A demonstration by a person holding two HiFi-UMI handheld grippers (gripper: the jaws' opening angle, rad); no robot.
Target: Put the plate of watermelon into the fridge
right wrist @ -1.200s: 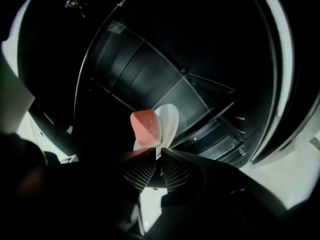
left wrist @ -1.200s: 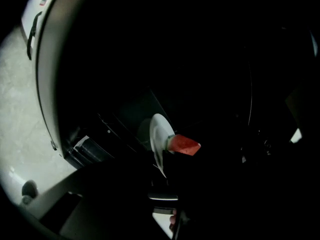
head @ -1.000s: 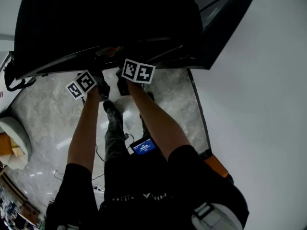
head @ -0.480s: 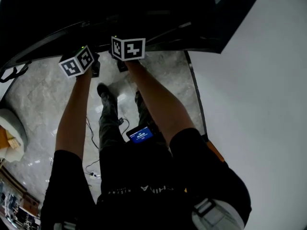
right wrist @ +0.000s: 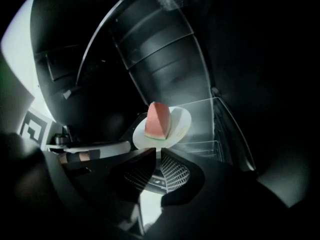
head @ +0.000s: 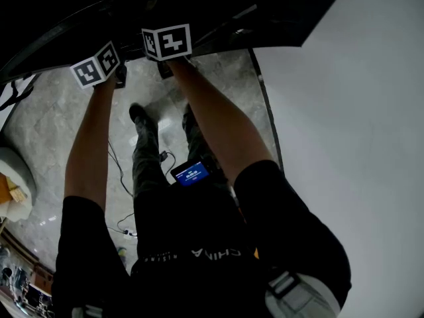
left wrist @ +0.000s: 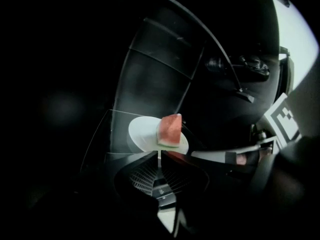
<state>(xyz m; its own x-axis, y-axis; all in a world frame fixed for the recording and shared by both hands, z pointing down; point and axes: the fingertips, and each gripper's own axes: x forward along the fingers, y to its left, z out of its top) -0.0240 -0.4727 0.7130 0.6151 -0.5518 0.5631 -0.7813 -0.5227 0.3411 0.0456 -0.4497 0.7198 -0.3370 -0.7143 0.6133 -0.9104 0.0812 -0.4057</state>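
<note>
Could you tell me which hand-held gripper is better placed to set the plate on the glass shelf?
Right, marginally. The left hand-held gripper and right hand-held gripper are both shut on the plate rim, but the watermelon sits straight ahead of the right one.

Both arms reach forward, nearly straight and side by side: the left arm and the right arm. The left tool and right tool sit close together, each with its 2 jaws pressed onto the near rim of the plate.
</note>
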